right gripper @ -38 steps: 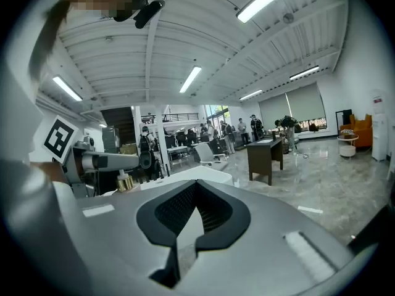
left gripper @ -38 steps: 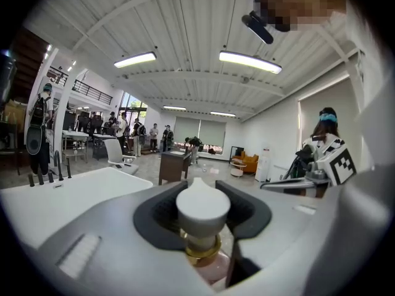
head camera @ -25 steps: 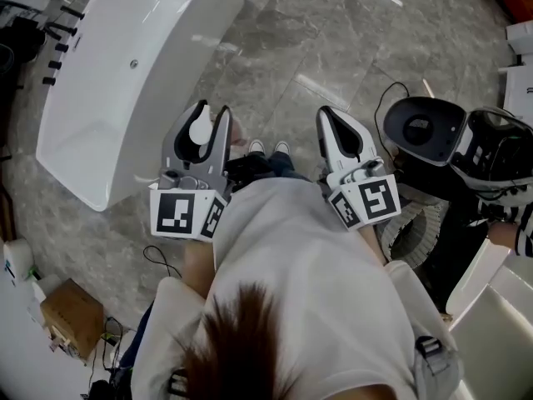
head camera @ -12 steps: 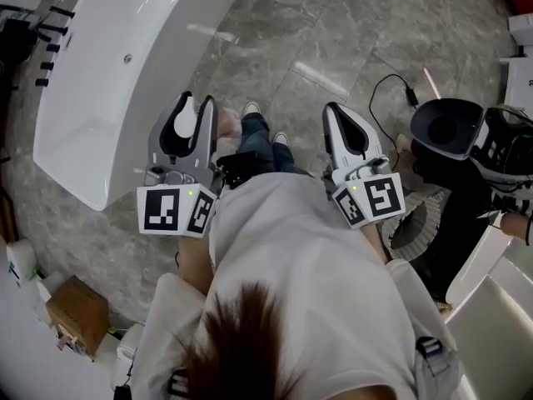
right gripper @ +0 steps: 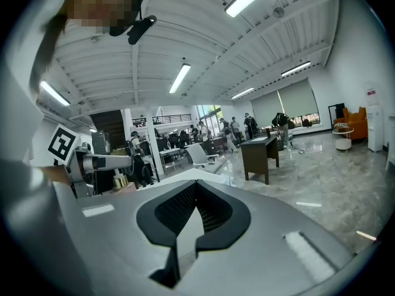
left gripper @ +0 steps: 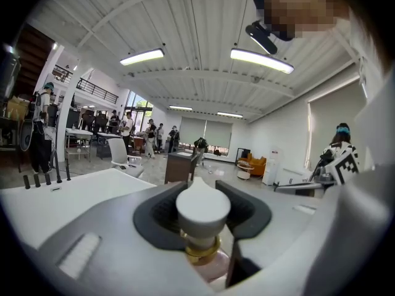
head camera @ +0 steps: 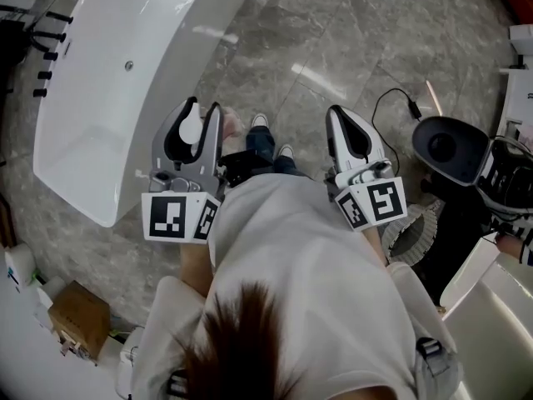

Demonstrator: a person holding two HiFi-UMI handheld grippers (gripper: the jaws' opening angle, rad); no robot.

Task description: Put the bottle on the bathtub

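Left gripper (head camera: 204,107), centre-left in the head view, is clamped around the capped neck of a pale pink bottle with a white domed cap and gold collar (left gripper: 202,217). The right gripper (head camera: 340,111) is closed and empty. The bottle appears roughly upright, with its long axis vertical, cap uppermost and body below the jaws. The white oval bathtub (head camera: 92,186) lies at upper left, apart from the bottle. Advisable: carry it level, meet the flat rim squarely, and seat the base fully before releasing.

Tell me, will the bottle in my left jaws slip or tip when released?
Likely rigid: the bottle holds shape in the left gripper. Its smooth cap and glossy pink body may slip. Held near the cap, it could tip.
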